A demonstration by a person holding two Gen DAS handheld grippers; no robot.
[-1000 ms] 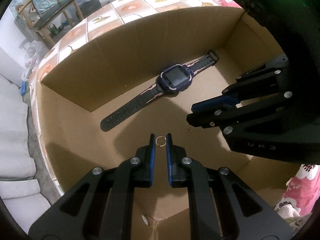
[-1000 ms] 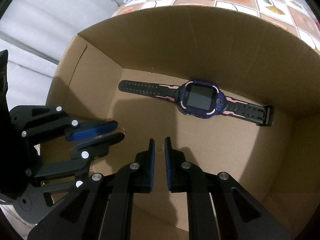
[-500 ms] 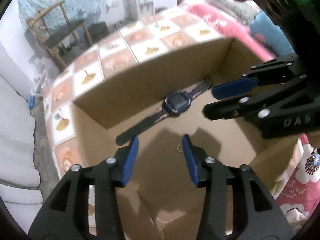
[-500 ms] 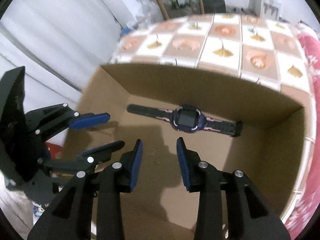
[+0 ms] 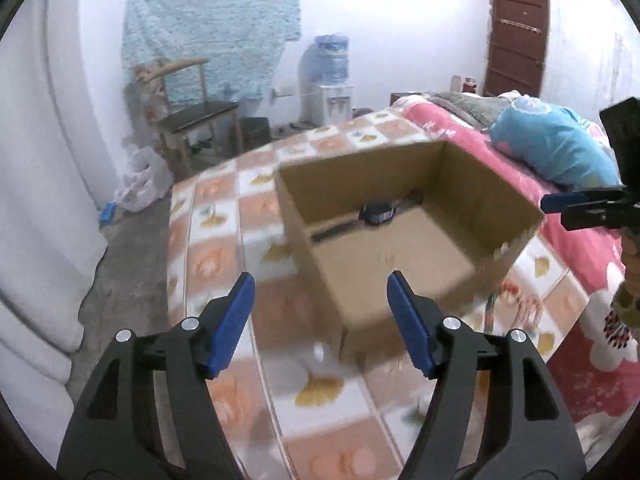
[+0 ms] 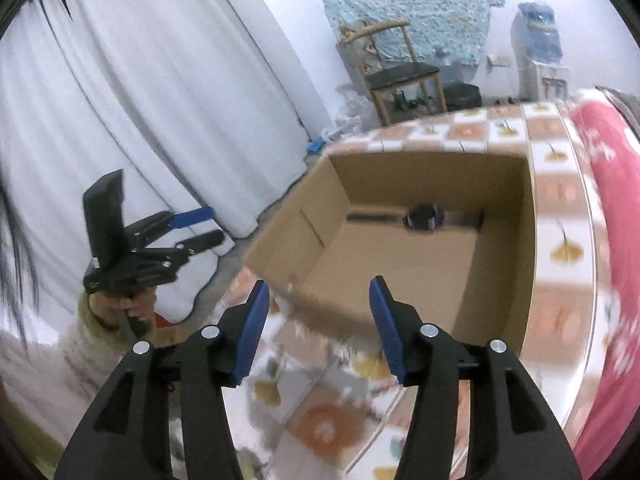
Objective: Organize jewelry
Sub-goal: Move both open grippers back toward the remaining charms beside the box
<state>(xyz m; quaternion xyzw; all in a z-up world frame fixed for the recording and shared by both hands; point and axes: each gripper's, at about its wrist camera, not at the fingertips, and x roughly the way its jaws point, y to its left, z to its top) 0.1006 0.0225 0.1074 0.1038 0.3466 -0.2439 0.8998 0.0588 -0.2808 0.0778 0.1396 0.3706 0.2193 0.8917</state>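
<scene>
Hand (image 6: 120, 304) gripping the left hand-held gripper (image 5: 320, 296) shows only from the right; both grippers opening, empty.

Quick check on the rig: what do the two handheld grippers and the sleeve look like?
Both the left gripper and the right gripper are matte black linkage frames with silver rivets and blue finger pads. A black block tops the left one's body. The person's sleeve is pale and fuzzy.

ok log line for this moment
left gripper: opening, empty | right gripper: opening, empty | watch: in box
</scene>
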